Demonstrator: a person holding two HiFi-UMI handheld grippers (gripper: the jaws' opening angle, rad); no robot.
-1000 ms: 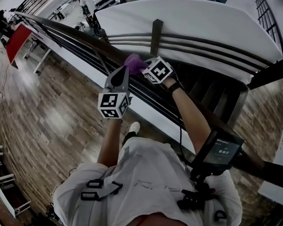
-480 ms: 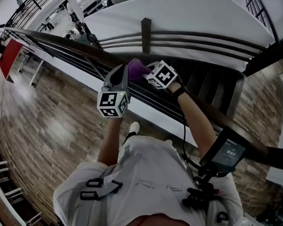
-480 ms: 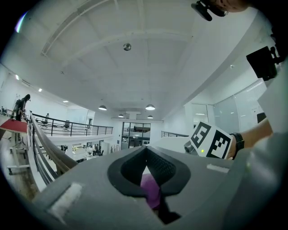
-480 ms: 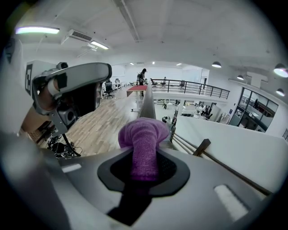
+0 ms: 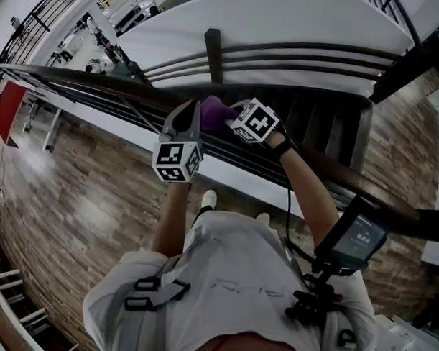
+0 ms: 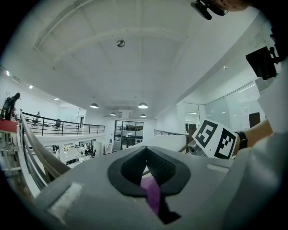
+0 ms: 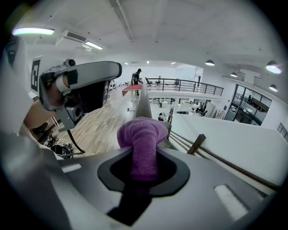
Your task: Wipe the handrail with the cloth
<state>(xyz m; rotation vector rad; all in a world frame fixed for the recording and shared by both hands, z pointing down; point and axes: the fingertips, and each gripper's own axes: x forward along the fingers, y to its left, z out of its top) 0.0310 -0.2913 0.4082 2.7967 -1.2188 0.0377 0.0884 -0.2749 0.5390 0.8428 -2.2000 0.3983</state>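
A purple cloth lies bunched on the dark wooden handrail. My right gripper is shut on it and holds it on top of the rail. In the right gripper view the cloth bulges out of the jaws, with the handrail running away behind it. My left gripper hovers just left of the cloth, shut and empty. Through its narrow jaw slit only a purple sliver of cloth shows.
Below the handrail run dark horizontal bars and a post. Beyond it curves a white stair wall, and the wooden floor is on my side. A device on a stalk juts from my chest harness at the right.
My right gripper has slid the cloth rightward along the rail, past the post behind it. The left gripper has kept its place beside the cloth.
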